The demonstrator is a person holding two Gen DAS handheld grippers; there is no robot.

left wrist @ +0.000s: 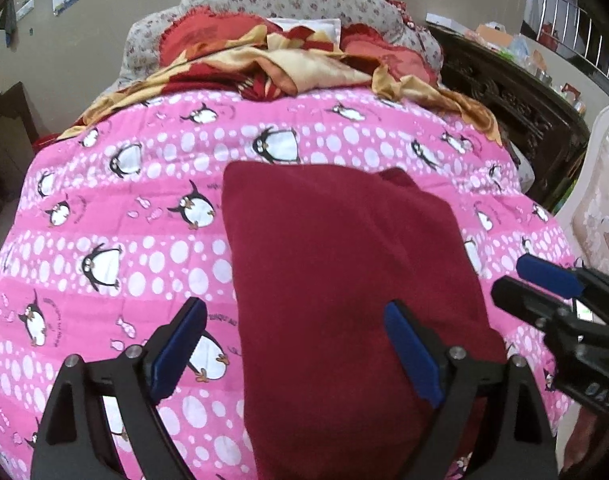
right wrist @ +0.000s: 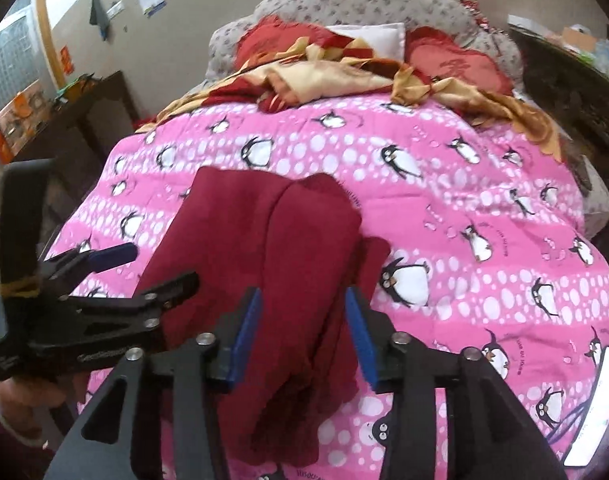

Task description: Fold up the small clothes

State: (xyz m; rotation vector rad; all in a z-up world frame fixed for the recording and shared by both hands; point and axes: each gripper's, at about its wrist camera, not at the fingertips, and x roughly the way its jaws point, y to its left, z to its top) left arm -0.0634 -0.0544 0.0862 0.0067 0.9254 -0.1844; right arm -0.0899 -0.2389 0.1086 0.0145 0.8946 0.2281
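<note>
On the pink penguin quilt [left wrist: 104,208] lies the folded maroon garment [left wrist: 344,260], with the left gripper [left wrist: 292,344] spread wide above its near-left edge and the right gripper [right wrist: 304,332] partly parted above it, gripping nothing.

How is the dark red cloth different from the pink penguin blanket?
The dark red cloth is plain, while the pink penguin blanket has penguins and white spots. The red cloth is small and folded over itself; the blanket is big and spread across the bed. The cloth lies on top, the blanket underneath. Both are soft fabric, and neither is being gripped.
</note>
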